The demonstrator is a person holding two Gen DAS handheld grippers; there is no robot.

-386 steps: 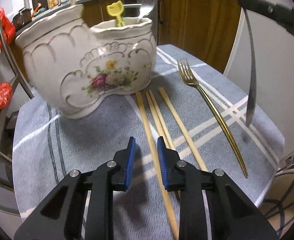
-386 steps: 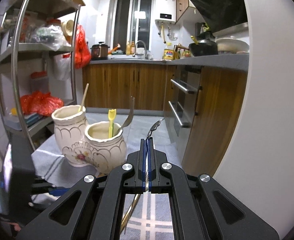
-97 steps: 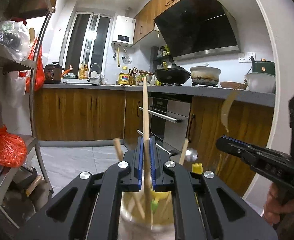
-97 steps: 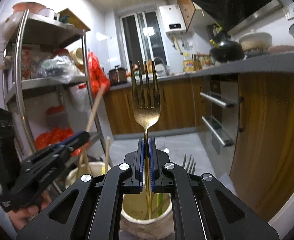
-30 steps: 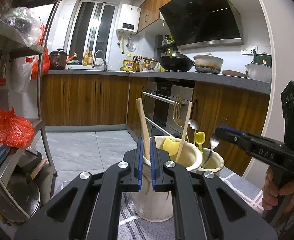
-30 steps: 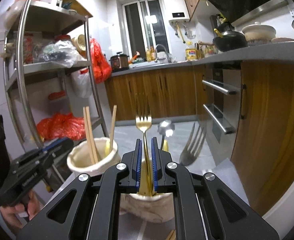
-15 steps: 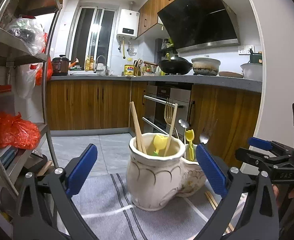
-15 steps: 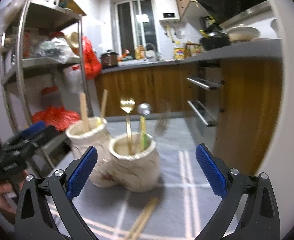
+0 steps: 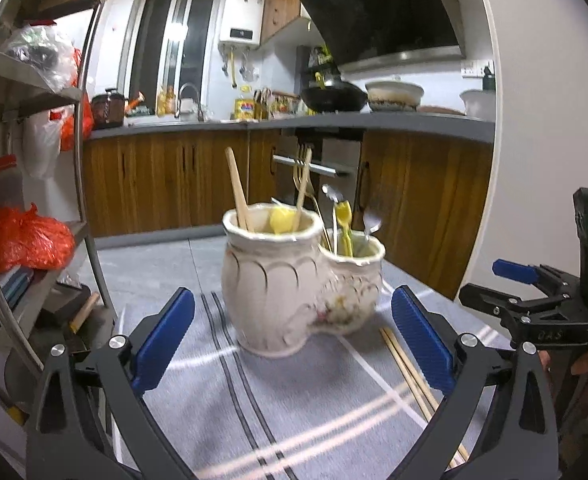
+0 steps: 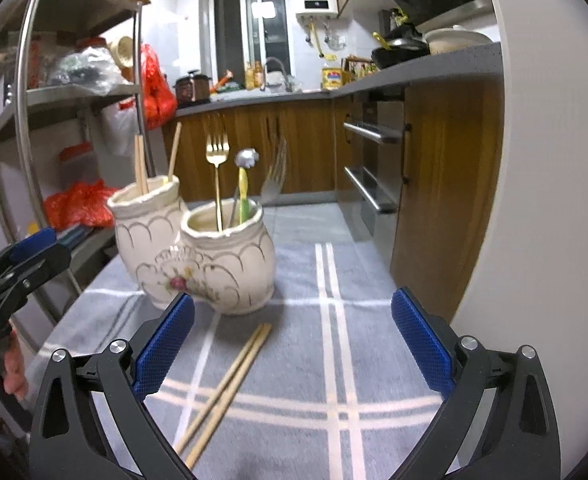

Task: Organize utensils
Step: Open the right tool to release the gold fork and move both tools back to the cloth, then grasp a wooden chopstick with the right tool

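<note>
Fingers of the left gripper (image 9: 292,336) are standing spread wide with nothing between them, framing the ceramic holder (image 9: 294,284) from a little way back. The right gripper (image 10: 292,340) is showing the same: blue fingers (image 10: 164,346) splayed apart, touching nothing, hanging over the grey striped cloth (image 10: 333,280) that is covering the surface.

The left view is catching the right gripper at its right edge, with part of a hand beneath it, and is looking at the taller pot side-on. The right view is showing the left gripper at its left edge and is giving the clearer look at the two loose chopsticks (image 10: 230,384) lying side by side on the cloth just in front of the holder.

The holder, cream with gold scallops and a flower motif, is sitting upright on the cloth. Its taller pot is holding wooden chopsticks (image 10: 140,168); its lower pot is holding a gold fork (image 10: 217,152), a spoon (image 10: 246,158) and a yellow utensil (image 9: 343,220).
</note>
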